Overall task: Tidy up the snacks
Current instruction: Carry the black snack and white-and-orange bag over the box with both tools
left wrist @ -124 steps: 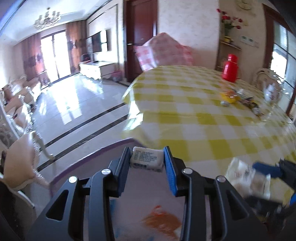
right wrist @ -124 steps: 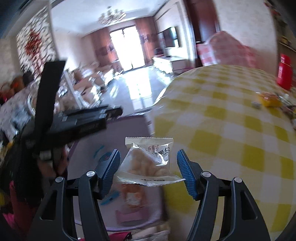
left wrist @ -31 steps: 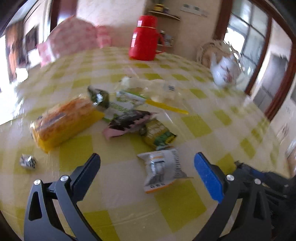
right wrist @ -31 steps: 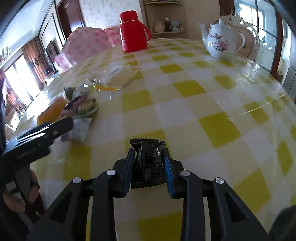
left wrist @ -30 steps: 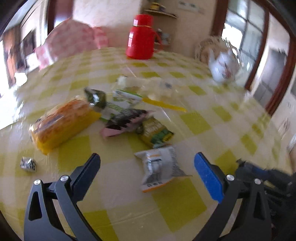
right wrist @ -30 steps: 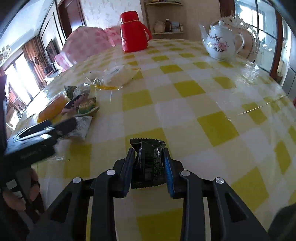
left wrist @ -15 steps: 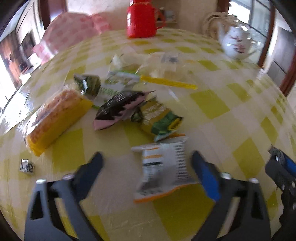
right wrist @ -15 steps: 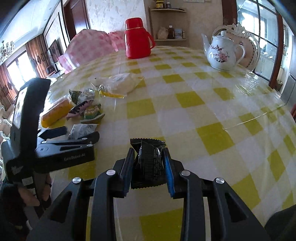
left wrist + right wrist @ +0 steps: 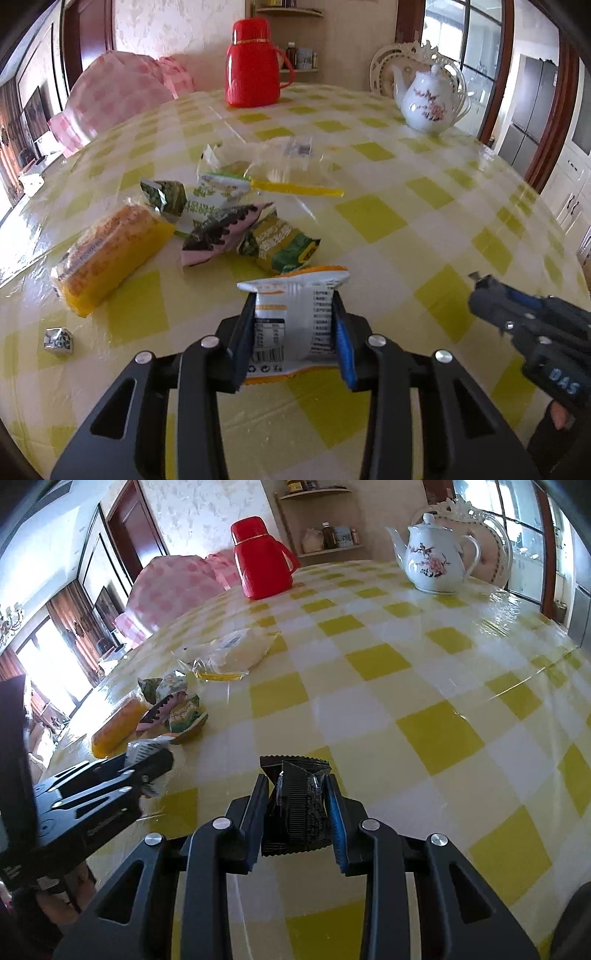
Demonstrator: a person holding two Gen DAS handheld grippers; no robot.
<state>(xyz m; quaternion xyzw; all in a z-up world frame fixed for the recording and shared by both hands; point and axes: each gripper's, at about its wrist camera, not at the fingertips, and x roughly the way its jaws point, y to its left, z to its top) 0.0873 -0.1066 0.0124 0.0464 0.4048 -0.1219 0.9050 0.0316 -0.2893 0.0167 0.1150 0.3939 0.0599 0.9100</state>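
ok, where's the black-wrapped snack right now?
The black snack packet sits between the right gripper pads in the right wrist view, over the yellow checked tablecloth, right of the snack pile.

Two snack packets in your grip, the others heaped on the table.
You have the white packet (image 9: 295, 325) squeezed between fingers and the black packet (image 9: 297, 805) too; the orange cake pack (image 9: 107, 254), pink wrapper (image 9: 218, 236) and green packet (image 9: 280, 247) lie together beyond.
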